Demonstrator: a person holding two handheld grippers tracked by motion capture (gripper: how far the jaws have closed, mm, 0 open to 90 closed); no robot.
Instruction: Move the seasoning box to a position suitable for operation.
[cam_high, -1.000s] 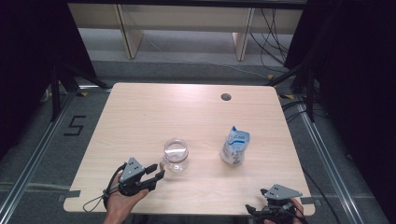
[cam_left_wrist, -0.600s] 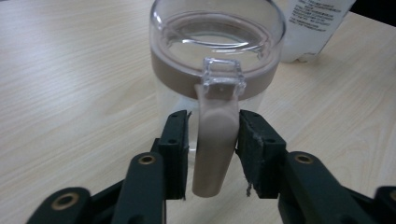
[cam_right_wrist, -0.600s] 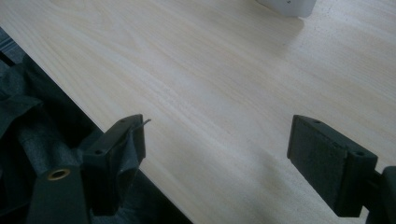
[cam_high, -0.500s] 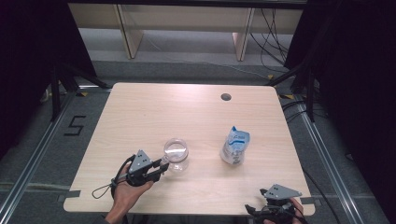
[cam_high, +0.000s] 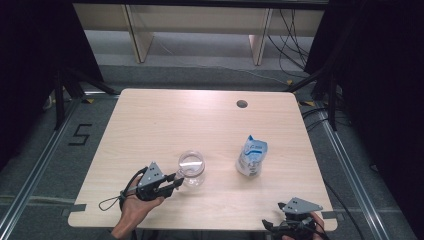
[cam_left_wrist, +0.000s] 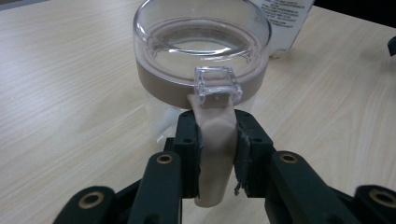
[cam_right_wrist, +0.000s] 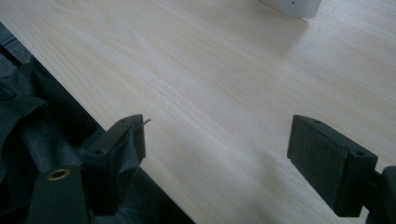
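Beside jar (cam_high: 191, 168), white pouch (cam_high: 251, 156) stands apart; left gripper (cam_left_wrist: 215, 140) fingers just closed on jar's tan latch (cam_left_wrist: 214, 144); right gripper (cam_right_wrist: 217, 154) fingers apart.

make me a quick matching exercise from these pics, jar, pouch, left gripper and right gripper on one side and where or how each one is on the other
1. clear jar
2. white pouch
3. left gripper
4. right gripper

a. jaws wide apart over the table's near edge
b. stands upright, right of the middle
c. jaws clamped on a beige handle
d. beige band under a clear lid

Pairs: 1-d, 2-b, 3-c, 4-a
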